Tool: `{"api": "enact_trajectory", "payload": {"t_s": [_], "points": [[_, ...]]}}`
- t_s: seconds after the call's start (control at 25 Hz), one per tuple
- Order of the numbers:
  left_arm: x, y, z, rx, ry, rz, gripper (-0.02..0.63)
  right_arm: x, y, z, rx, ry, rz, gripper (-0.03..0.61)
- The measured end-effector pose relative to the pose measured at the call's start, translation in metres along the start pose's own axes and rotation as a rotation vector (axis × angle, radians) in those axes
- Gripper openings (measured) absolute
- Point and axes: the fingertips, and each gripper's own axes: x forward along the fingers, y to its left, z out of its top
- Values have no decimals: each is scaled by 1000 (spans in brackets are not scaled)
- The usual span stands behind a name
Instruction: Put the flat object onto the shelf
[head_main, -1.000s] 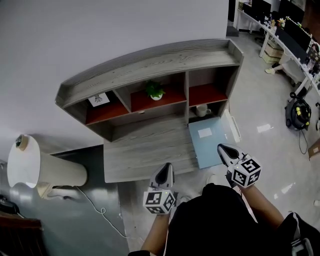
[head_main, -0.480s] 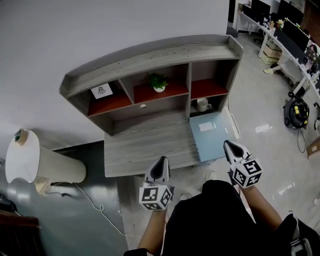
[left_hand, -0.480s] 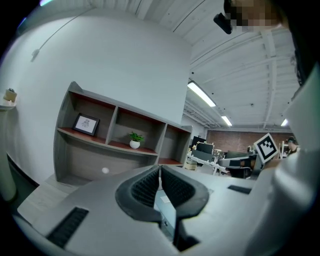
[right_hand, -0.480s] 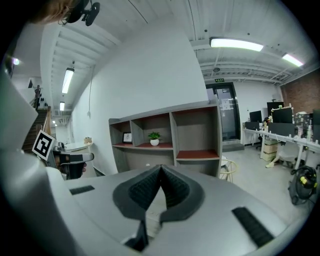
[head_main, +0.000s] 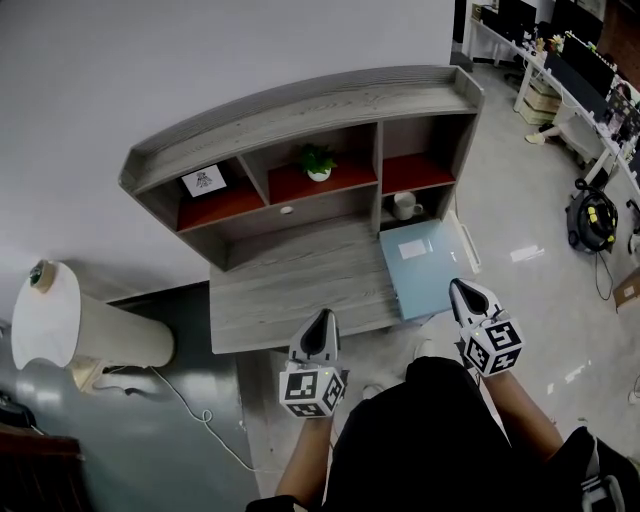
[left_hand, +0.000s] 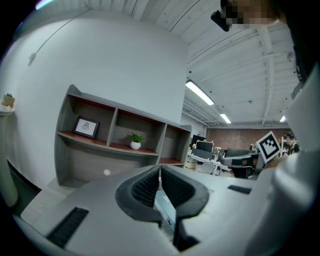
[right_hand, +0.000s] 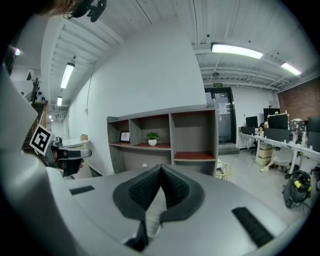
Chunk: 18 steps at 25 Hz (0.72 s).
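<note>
Grey desk (head_main: 290, 290) bears blue folder (head_main: 430, 282); its white label (head_main: 411, 249) unreadable.

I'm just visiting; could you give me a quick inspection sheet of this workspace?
Surface: grey desk, mostly bare.
Job's things: blue folder flat on the desk's right; shelf behind it.
Clutter: picture and plant on the shelf; mug in a niche below.
Grippers: left gripper and right gripper shut, empty, near the desk's front edge.
Cables: white cable on the floor, left.
Surroundings: white column left; office desks and a yellow-black machine right.
</note>
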Motion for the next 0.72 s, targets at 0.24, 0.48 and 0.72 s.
{"api": "enact_trajectory", "payload": {"t_s": [0.24,0.48,0.72], "points": [[-3,1,-5,0,9,13,20,1,0,-2,-25,3,3,0],[0,-2,-9,-23,6,25,20,2,-8,-8,-28,16,4,0],[15,-11,-17,-23,20,17,20,7,-23,-12,-20,17,-1,0]]}}
